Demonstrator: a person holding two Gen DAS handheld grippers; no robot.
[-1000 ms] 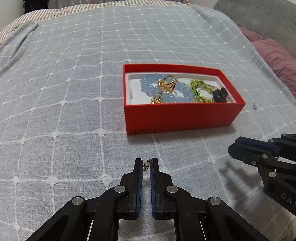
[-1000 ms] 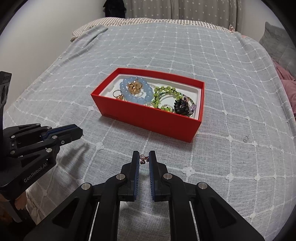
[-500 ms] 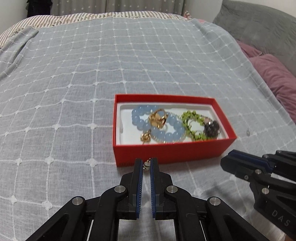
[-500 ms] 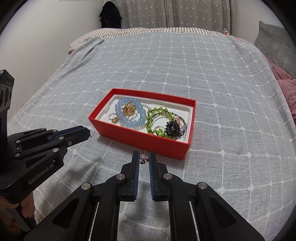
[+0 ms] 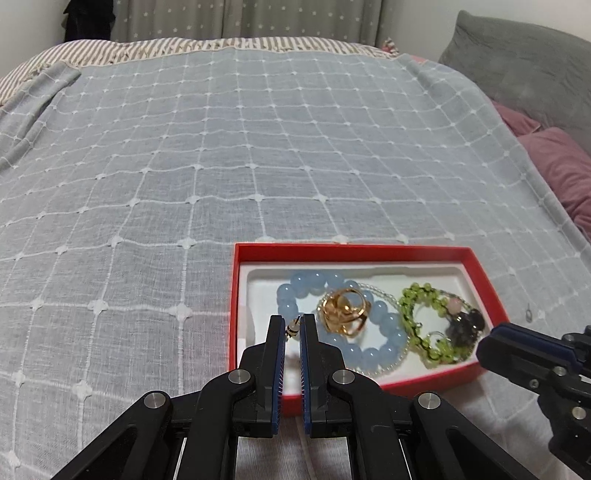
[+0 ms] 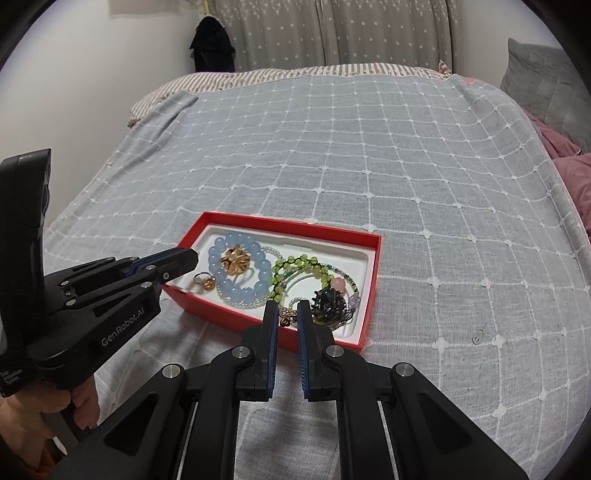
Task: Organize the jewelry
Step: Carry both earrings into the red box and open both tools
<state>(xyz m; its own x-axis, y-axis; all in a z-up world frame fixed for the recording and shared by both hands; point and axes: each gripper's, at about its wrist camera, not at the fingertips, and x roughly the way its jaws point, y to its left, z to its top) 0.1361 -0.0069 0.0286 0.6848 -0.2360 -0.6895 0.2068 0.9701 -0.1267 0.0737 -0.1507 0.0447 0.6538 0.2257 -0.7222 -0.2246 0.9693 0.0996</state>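
Both claws hover over the red box [image 5: 480,275] on the bed. The left claw [image 5: 293,328] pinches a stud [image 5: 293,329]; the right claw [image 6: 287,314] pinches a small earring [image 6: 285,316]. Lower each over bare white lining, clear of the beads [image 5: 373,356], before releasing; small pieces bounce easily.

A grey grid-stitched bedspread [image 5: 207,155] covers the bed. Mauve pillows [image 5: 557,166] lie along its right edge beneath a grey cushion [image 5: 524,66]. Star-dotted curtains [image 6: 332,33] hang behind.
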